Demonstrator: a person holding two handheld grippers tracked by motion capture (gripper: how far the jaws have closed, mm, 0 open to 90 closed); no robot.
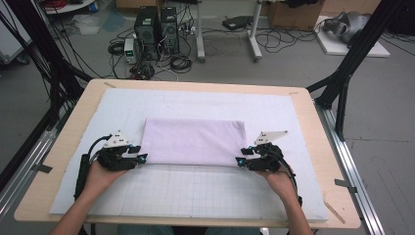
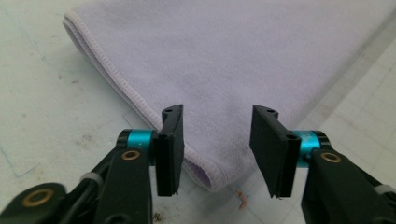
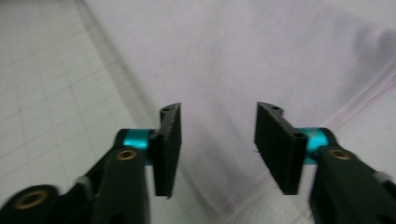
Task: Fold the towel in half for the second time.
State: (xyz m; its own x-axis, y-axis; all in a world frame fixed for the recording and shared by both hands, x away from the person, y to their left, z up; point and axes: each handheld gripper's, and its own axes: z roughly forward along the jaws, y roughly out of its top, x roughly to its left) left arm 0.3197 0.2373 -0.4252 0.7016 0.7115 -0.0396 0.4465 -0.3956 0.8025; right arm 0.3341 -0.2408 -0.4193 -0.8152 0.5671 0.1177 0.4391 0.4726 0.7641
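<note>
A folded pale lilac cloth (image 1: 193, 141) lies flat in the middle of the white gridded mat (image 1: 195, 191). My left gripper (image 1: 142, 157) sits at the cloth's near left corner, jaws open, and that corner of the cloth (image 2: 243, 60) lies between and just beyond them. My right gripper (image 1: 240, 160) sits at the near right corner, also open, with the cloth (image 3: 243, 60) spread under and ahead of its jaws. Neither gripper holds anything. A hand grips each tool from below.
The mat lies on a light wooden table (image 1: 313, 127) with dark frame posts (image 1: 352, 58) at the back corners. Computer towers (image 1: 156, 32) and cables stand on the floor beyond the far edge. Bare mat stretches in front of the cloth.
</note>
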